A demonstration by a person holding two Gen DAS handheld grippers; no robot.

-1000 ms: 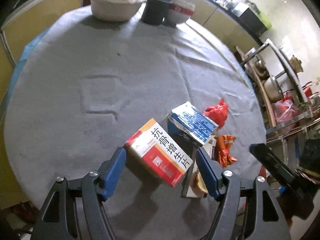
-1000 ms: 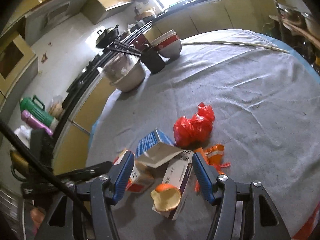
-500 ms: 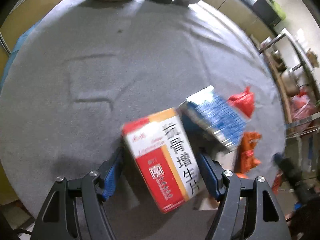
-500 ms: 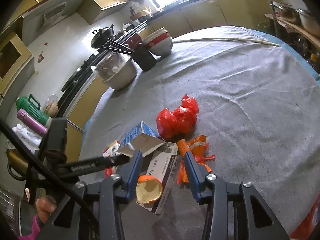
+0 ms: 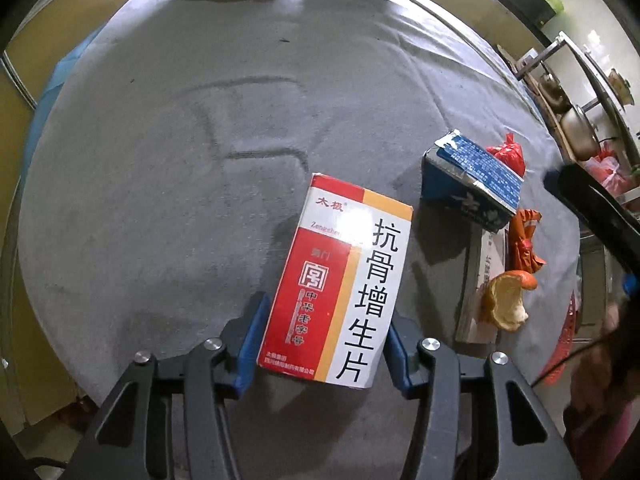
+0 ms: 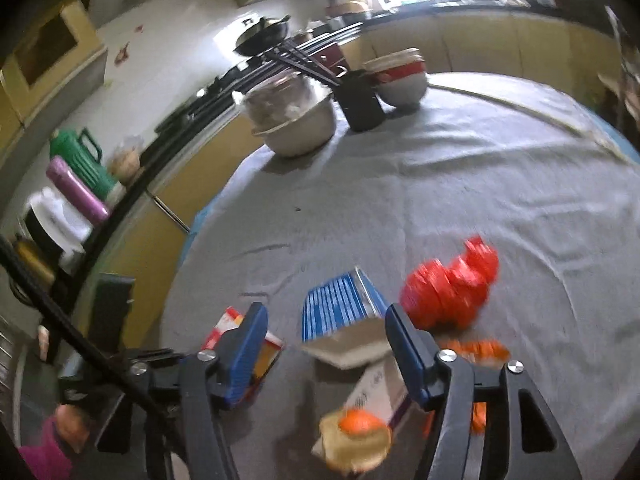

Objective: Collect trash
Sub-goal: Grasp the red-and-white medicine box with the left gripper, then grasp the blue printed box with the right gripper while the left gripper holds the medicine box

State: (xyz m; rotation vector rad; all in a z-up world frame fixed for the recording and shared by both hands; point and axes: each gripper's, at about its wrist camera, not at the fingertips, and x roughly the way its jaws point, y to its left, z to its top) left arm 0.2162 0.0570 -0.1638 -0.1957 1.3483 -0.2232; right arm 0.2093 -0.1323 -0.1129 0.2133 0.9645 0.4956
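Left gripper point(image 5: 324, 338) grasps the red-and-white medicine box point(image 5: 340, 284); blue pads press its two long sides near the lower end, jaws just closed in on it. Box tilts up toward the camera, upper end over the grey tablecloth point(image 5: 160, 160).

Right gripper point(image 6: 326, 354) is released; jaws just widened, nothing pinched. Between its fingers, lower down on the cloth: the torn flap of the blue carton point(image 6: 340, 316) and, nearer the camera, a pale box point(image 6: 376, 396) with an orange peel point(image 6: 356, 436) lying on its end. Right-wrist view is blurred, so fine contact cannot be told.

Outward, left-wrist view: blue carton point(image 5: 472, 184) sits just right of the held box, apart from it. Pale box point(image 5: 480, 280) lies beside and below the carton, peel point(image 5: 506, 300) on its near end. Orange wrapper point(image 5: 526, 240) touches the pale box's right side. Red plastic bag point(image 5: 508, 152) lies behind the carton.

Right-wrist view: red bag point(image 6: 448, 292) just right of the carton, orange wrapper point(image 6: 476, 350) below it.

Far rim of table: a metal bowl point(image 6: 300, 120), a black cup point(image 6: 362, 100) holding chopsticks, and stacked red-and-white bowls point(image 6: 400, 78), set close together.

A person's pink sleeve point(image 6: 44, 456) shows at lower left.
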